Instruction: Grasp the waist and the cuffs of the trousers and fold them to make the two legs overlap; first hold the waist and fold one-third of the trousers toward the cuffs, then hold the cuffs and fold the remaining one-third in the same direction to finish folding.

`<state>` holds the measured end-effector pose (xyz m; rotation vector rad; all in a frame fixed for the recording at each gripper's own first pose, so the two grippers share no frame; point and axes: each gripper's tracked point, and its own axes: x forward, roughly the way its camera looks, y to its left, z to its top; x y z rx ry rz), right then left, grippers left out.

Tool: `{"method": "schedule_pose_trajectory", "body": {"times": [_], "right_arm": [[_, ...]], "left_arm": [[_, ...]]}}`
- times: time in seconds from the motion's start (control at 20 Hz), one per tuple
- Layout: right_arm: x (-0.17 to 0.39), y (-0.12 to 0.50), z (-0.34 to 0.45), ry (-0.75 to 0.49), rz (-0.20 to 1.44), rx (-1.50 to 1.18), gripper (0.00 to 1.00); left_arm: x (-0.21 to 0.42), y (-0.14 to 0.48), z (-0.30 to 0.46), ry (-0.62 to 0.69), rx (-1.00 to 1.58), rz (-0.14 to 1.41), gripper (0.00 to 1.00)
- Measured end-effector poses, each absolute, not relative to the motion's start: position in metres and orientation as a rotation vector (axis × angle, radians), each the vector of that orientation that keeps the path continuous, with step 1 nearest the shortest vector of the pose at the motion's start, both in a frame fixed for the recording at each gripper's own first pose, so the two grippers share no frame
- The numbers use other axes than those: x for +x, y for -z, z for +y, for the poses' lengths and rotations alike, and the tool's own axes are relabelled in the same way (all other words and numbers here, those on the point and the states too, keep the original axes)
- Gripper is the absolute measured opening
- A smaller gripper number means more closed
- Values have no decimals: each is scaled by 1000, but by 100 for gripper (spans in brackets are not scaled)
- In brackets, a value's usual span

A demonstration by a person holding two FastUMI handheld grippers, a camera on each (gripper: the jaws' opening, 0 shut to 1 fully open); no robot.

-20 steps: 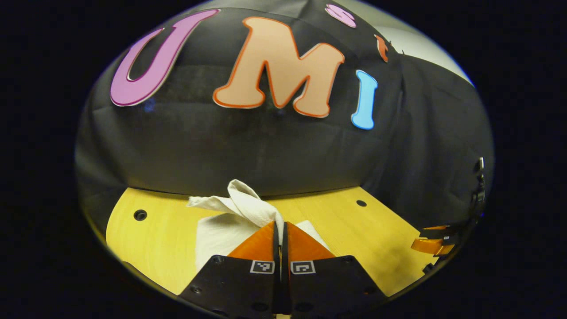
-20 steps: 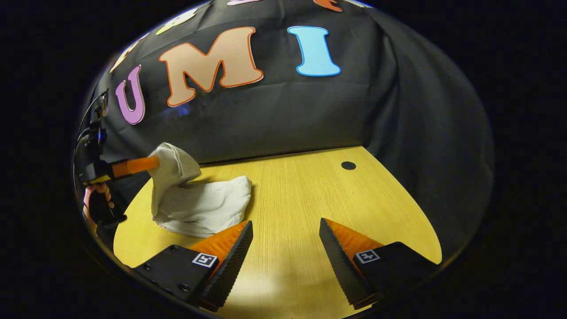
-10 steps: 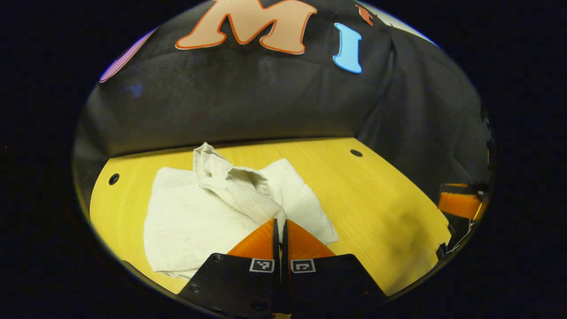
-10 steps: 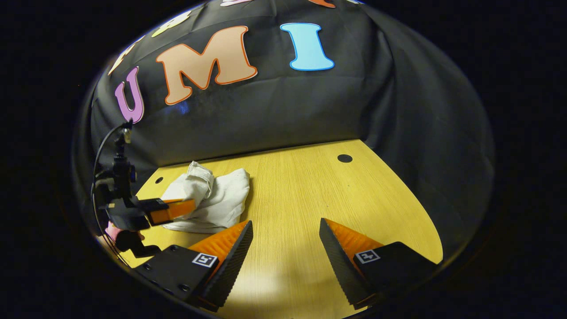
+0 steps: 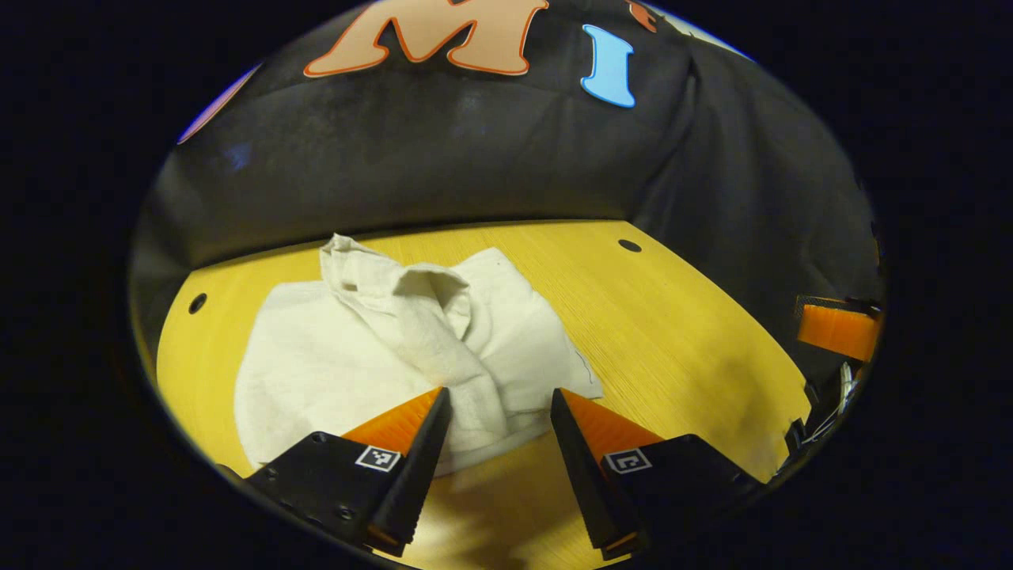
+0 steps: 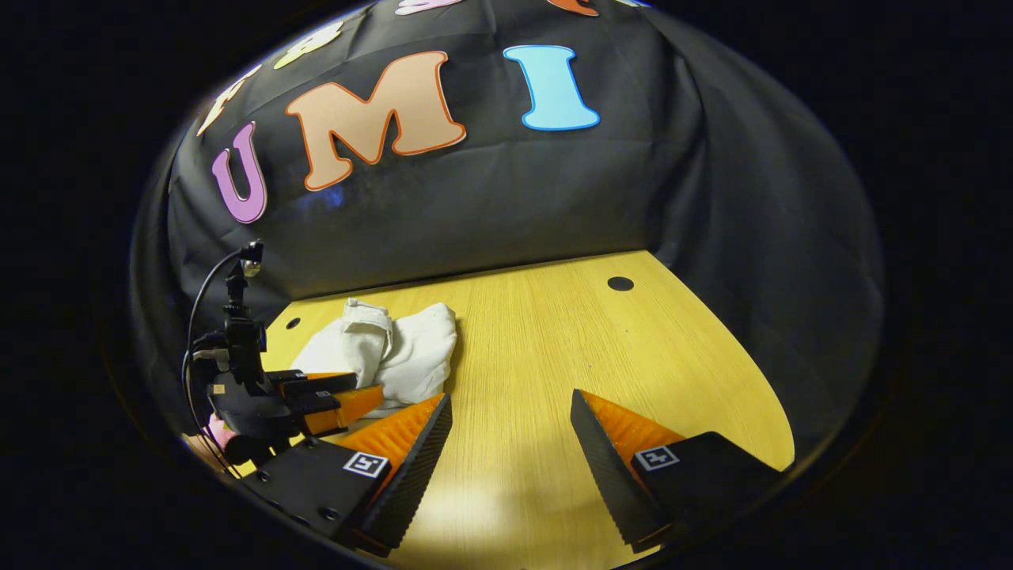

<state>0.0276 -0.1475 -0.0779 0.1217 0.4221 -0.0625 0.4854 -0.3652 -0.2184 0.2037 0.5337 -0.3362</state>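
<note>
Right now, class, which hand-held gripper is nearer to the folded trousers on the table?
Left. The left hand-held gripper is open at the trousers' near edge; the right hand-held gripper sits open over bare table, off to their side.

One pair of trousers (image 5: 372, 348) lies on the worktop (image 5: 673, 348), bundled into a single pale heap with one thick fold running over its top; the same one heap shows in the right gripper view (image 6: 396, 352). There is one worktop, and three round holes can be counted in it: two in the left gripper view, one at the far left (image 5: 197, 302) and one at the far right (image 5: 629, 245), and a third small one (image 6: 293, 323) beside the heap in the right gripper view. Two tongs are present: the left tongs (image 5: 497, 412) and the right tongs (image 6: 510, 423), each with two fingers.
</note>
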Motion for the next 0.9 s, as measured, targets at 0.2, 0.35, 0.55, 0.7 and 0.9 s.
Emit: {"method": "schedule_pose_trajectory", "body": {"times": [0.2, 0.35, 0.55, 0.7, 0.9], "right_arm": [[27, 62, -133, 14, 364, 113, 96], [24, 52, -118, -29, 327, 115, 97], [11, 39, -89, -88, 288, 148, 92], [-2, 31, -71, -105, 274, 154, 96], [-20, 18, -49, -92, 242, 157, 92]], "left_arm": [[466, 177, -348, 284, 194, 457, 77], [447, 141, -325, 213, 178, 378, 77], [416, 92, -289, 134, 153, 297, 77], [390, 65, -262, 93, 108, 255, 77], [362, 51, -228, 44, 123, 221, 80]]}}
